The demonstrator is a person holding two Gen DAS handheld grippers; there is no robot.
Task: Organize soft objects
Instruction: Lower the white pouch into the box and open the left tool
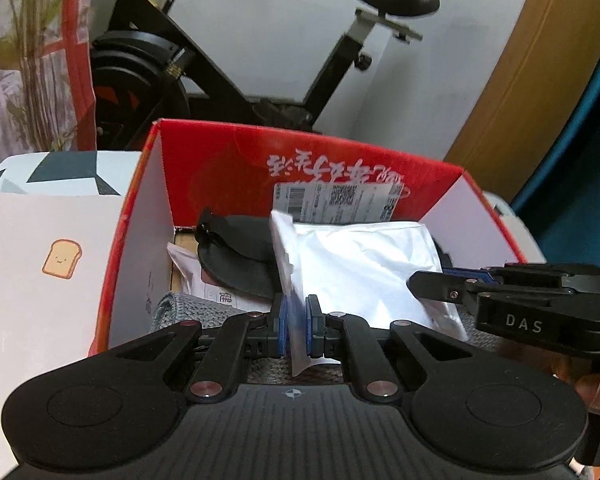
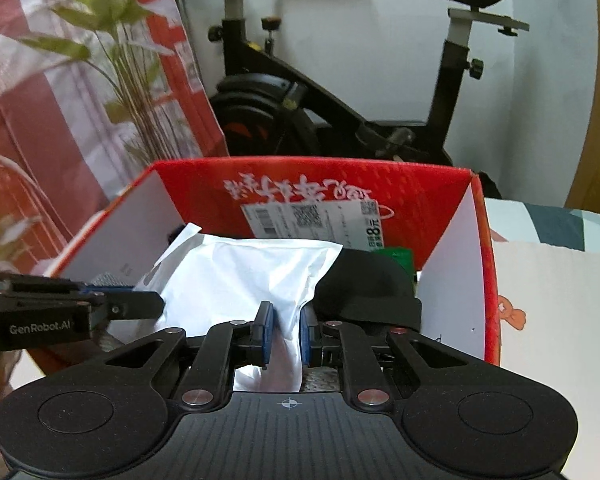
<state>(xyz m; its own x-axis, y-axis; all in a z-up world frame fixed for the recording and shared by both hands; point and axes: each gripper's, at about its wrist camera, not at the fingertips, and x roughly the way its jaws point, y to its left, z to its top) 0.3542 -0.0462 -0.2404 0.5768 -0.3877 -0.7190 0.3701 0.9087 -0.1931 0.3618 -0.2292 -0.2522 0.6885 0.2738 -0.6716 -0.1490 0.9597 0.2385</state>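
Both grippers held one white pouch [image 1: 356,256] over the open red box [image 1: 380,160]. The left hand-held gripper [image 1: 296,326] pinched the pouch's near left edge between its blue pads, and the right hand-held gripper [image 2: 285,334] was clamped on the near right edge. The pouch hung inside the box mouth, above a black cap [image 2: 364,280], a grey knit [image 1: 188,312] and some paper packets.

The step looked like lowering the pouch into the box. To do it well, both hands should probably sink together so the film stays flat, clear the side walls, and settle it on the cap and knit before letting go; freeing one edge early could let it fold or slide against a wall.

The box stood on a surface under a pale cloth with a toast print [image 1: 62,260]; whether that was a bench or a bed was unclear. Behind stood an exercise bike [image 1: 236,60] against a white wall, with a plant [image 2: 112,52] and a red-and-white curtain to the left.
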